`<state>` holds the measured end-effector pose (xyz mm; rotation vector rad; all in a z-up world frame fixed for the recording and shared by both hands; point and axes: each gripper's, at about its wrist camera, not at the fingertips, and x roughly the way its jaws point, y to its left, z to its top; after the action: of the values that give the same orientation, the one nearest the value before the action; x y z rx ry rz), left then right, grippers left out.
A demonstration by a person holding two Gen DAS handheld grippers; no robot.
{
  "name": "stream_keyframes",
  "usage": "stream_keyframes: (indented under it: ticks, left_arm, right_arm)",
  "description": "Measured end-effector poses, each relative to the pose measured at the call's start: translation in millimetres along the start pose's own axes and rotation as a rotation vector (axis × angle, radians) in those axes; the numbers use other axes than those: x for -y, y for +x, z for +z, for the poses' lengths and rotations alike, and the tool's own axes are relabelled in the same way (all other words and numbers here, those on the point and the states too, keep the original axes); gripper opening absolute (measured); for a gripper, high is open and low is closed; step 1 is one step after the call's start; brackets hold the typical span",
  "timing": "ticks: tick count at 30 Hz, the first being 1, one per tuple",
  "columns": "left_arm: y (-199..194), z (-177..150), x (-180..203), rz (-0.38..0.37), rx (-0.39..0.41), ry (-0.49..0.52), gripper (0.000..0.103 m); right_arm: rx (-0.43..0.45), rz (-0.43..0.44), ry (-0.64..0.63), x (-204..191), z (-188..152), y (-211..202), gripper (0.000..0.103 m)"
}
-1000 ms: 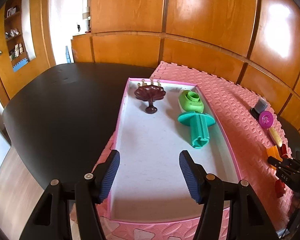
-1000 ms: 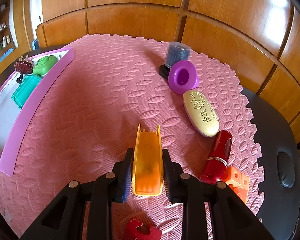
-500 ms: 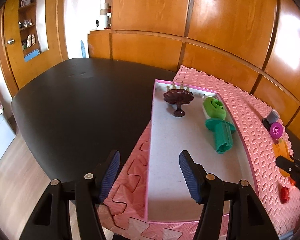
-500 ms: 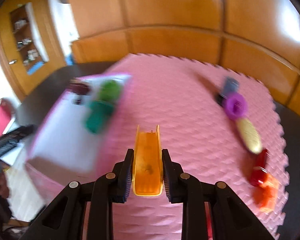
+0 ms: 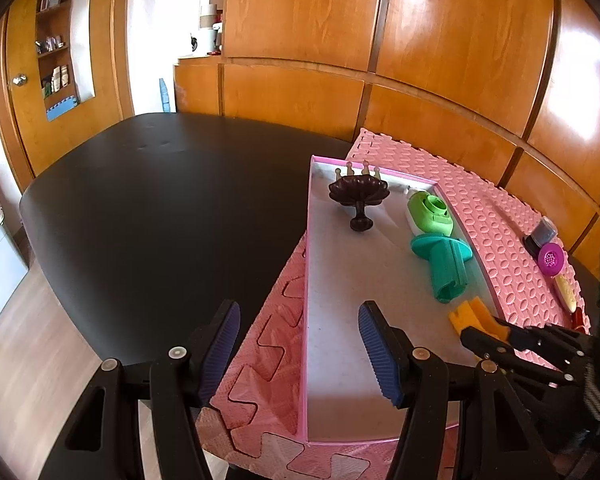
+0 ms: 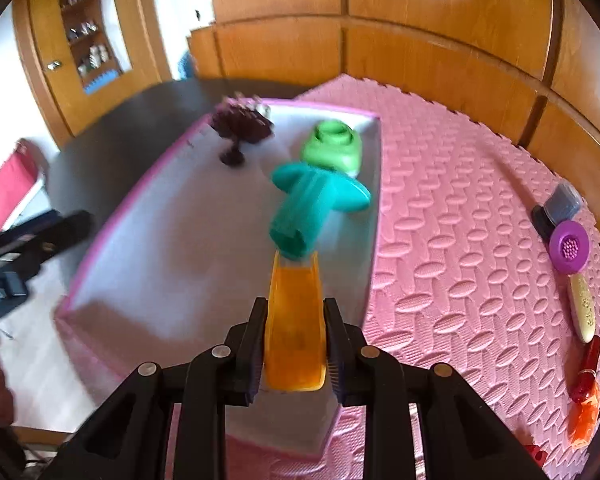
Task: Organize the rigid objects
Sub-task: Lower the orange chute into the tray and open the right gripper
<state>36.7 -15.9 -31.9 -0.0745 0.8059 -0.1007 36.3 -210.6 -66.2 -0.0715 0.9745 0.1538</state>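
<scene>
Pink foam mat (image 6: pixel 460 216) covers part of a black worktop (image 5: pixel 160 208) before wood-panelled walls (image 5: pixel 460 60). Right hand-held gripper (image 6: pixel 295 344) clamps an orange channel piece (image 6: pixel 295 320) above the pink-rimmed tray (image 5: pixel 306 280); left hand-held gripper (image 5: pixel 298 348) hangs apart, empty.

Blurred and cut-off parts

In your right wrist view the dark stand (image 6: pixel 242 128) at upper left is blurred; the red piece (image 6: pixel 538 454) at the lower right edge is cut off.
</scene>
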Motion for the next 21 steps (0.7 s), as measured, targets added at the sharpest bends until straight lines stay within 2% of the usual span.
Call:
stream_keyframes:
  ticks: [3,10,21]
  left_arm:
    - [0,0,2,-0.002,0.001,0.008,0.063]
    - [-1,0,4,-0.003,0.007,0.02,0.063]
    - [-4,-3,19,-0.018,0.007,0.061,0.063]
  right_arm:
    - [-0.022,-0.008,0.002,0,-2,6,0.027]
    - [0.04,0.041,0.031,3,-3,-9,0.041]
    - [0.124,0.014,0.103,30,-3,-49,0.042]
